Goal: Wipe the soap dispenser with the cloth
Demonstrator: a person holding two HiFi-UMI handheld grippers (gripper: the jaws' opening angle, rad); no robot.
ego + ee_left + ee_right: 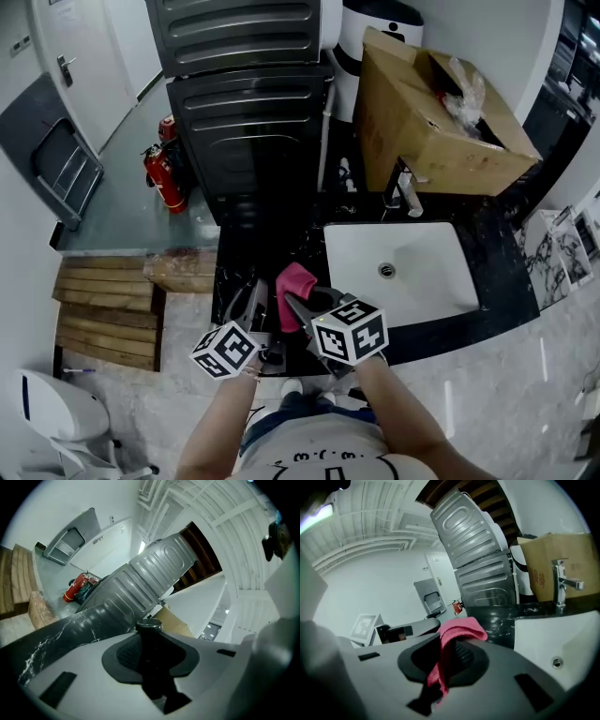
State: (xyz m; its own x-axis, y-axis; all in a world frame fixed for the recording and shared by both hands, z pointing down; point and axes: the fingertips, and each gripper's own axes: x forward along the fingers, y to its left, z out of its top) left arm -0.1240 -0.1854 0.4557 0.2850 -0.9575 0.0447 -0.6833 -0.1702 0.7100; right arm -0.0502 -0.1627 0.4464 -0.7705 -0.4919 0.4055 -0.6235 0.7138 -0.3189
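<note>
A black soap dispenser (pixel 151 654) with a round cap stands between the pads of my left gripper (pixel 152 660), which is shut on it. In the head view that left gripper (pixel 251 307) is over the front of the black counter (pixel 246 264), and the dispenser itself is hard to make out there. My right gripper (pixel 446 663) is shut on a pink cloth (pixel 458 633) that drapes over its jaws. Seen from the head view, the pink cloth (pixel 292 291) sticks up from the right gripper (pixel 302 307), close beside the left one.
A white sink (pixel 441 281) with a chrome faucet (pixel 405 192) lies to the right. Behind it sits an open cardboard box (pixel 441 112). A grey appliance (pixel 253 122) stands at the back, with a red fire extinguisher (pixel 164 178) and wooden slats (pixel 103 309) to the left.
</note>
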